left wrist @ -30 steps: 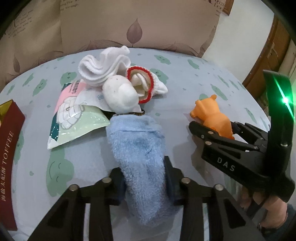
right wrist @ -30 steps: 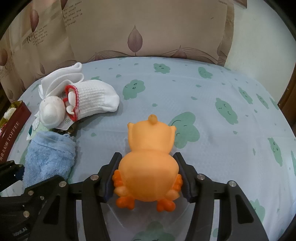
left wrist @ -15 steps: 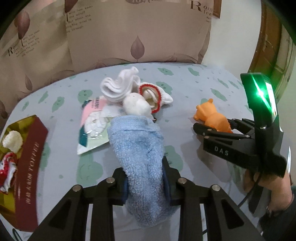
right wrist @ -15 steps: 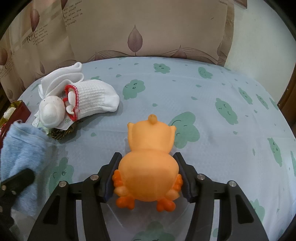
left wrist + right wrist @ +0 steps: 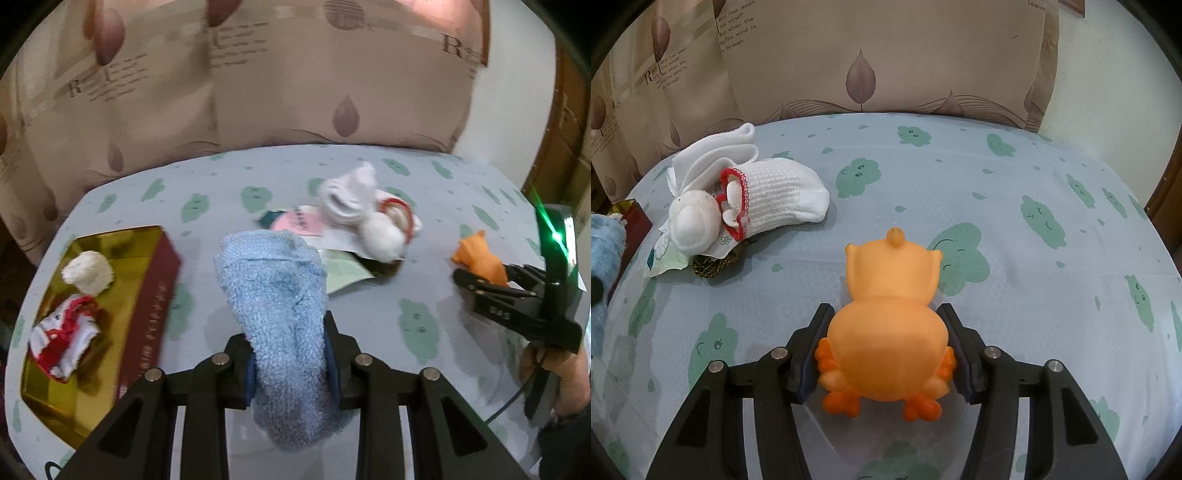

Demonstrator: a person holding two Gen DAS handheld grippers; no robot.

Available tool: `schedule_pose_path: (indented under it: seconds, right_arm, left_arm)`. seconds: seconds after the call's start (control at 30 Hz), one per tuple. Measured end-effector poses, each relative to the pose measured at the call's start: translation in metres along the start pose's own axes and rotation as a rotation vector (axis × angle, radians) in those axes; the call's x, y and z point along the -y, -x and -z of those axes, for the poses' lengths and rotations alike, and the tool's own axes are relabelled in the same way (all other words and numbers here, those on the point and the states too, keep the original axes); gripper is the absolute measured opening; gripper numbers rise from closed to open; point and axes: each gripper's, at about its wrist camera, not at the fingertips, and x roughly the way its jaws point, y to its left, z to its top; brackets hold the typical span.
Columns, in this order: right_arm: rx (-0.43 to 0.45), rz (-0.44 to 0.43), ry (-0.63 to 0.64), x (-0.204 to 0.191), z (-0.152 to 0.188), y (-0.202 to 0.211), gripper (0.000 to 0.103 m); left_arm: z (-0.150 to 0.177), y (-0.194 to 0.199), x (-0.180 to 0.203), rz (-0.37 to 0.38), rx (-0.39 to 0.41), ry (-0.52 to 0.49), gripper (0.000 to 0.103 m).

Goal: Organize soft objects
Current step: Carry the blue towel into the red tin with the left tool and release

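My left gripper [image 5: 290,354] is shut on a fluffy blue sock [image 5: 277,295] and holds it above the table. To its left stands a dark red box with a gold inside [image 5: 147,280], holding a white pompom [image 5: 88,271] and a red and white knit piece [image 5: 62,338]. My right gripper [image 5: 886,350] is shut on an orange rubber duck [image 5: 890,314] resting on the table; it also shows in the left wrist view [image 5: 480,258]. A pile of white socks [image 5: 750,192], one with red trim, and a white ball [image 5: 694,221] lies at the left.
The table wears a light blue cloth with green cloud prints [image 5: 997,206]. A plastic packet [image 5: 340,269] lies under the white pile. Beige leaf-print cushions [image 5: 871,55] stand behind the table. A wooden door [image 5: 569,122] is at the right.
My left gripper has lifted the blue sock and swung left, bringing the red box into view. The right gripper and the duck have not moved.
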Motion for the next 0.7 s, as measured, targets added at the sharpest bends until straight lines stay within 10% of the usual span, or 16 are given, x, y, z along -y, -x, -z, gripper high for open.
schedule_pose_path:
  seconds: [0.7]
  right_arm:
    - [0.000, 0.003, 0.001, -0.001, 0.000, -0.001, 0.054]
  left_arm:
    - [-0.011, 0.032, -0.143, -0.215, 0.047, 0.172, 0.029]
